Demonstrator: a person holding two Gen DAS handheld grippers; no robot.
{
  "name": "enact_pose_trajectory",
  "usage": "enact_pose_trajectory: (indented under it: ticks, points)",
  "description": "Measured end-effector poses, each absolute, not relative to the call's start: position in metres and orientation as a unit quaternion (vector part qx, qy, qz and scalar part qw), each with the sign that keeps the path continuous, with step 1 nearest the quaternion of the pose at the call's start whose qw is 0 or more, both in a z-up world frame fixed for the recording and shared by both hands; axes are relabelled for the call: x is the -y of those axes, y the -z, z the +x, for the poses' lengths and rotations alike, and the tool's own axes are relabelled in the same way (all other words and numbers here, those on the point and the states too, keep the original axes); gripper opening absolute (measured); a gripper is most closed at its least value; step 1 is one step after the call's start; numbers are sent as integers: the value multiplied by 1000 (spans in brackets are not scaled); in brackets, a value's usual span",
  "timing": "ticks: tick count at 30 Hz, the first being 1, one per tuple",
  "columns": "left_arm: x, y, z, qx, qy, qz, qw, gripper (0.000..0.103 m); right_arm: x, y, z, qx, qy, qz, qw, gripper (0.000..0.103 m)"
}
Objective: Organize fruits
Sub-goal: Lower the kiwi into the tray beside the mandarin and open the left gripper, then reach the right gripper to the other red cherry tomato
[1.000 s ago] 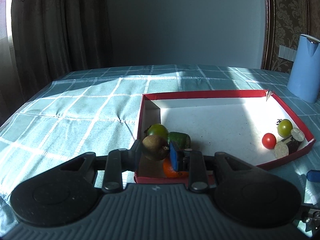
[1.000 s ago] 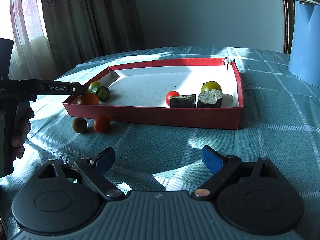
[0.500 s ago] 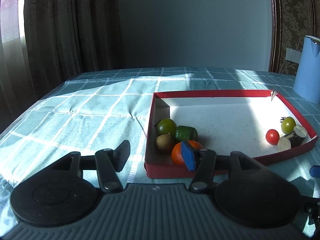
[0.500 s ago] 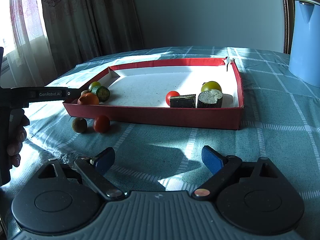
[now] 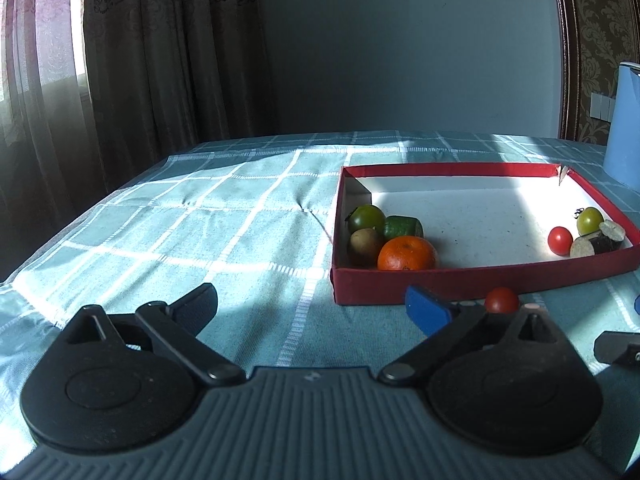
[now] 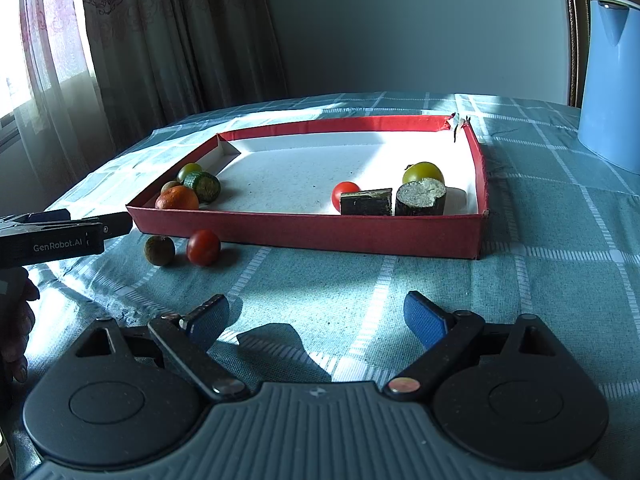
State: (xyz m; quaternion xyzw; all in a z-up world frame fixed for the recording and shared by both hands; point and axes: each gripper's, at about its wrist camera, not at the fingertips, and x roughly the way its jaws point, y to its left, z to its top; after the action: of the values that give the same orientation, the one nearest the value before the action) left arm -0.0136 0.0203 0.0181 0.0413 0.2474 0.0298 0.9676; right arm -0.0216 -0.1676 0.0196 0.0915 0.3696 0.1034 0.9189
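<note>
since a second ago the left gripper (image 5: 312,304) has let go of the brown fruit (image 5: 365,241) and drawn back from the red tray (image 5: 480,280); its fingers, then clamped on that fruit, now stand wide apart over the checked tablecloth (image 5: 200,220) with nothing between them. the brown fruit lies in the tray's near left corner, touching the orange (image 5: 407,254), with a green tomato (image 5: 366,217) and a green cucumber piece (image 5: 403,227) just behind it.

the right gripper (image 6: 316,318) is in the same place as before, fingers spread and empty, low over the cloth on the near side of the tray.

at the tray's right end sit a small red tomato (image 6: 345,192), a yellow-green tomato (image 6: 423,172) and two dark cut pieces (image 6: 394,200), close together. outside the tray, just beside its near wall at the left, a second brown fruit (image 6: 159,250) and a red tomato (image 6: 204,247) rest on the cloth, side by side but apart. in the left wrist view only that red tomato shows, partly hidden behind the left gripper's right finger.

a blue jug (image 6: 610,80) stands on the table far right of the tray. curtains (image 6: 160,40) hang at the far left.
</note>
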Motion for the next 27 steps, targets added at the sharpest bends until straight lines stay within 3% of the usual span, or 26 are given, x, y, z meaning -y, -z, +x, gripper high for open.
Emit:
enact_pose_trajectory:
  ticks: [18,27]
  points:
    - [-45,-11,-5,-286,-53,-26,956,103,155,-23,-21,-373,-94,48,922,95]
    - [-50,-8,-1,-302,-57,-39,951,103,132,-36,-22,-329,-124,33,936,95]
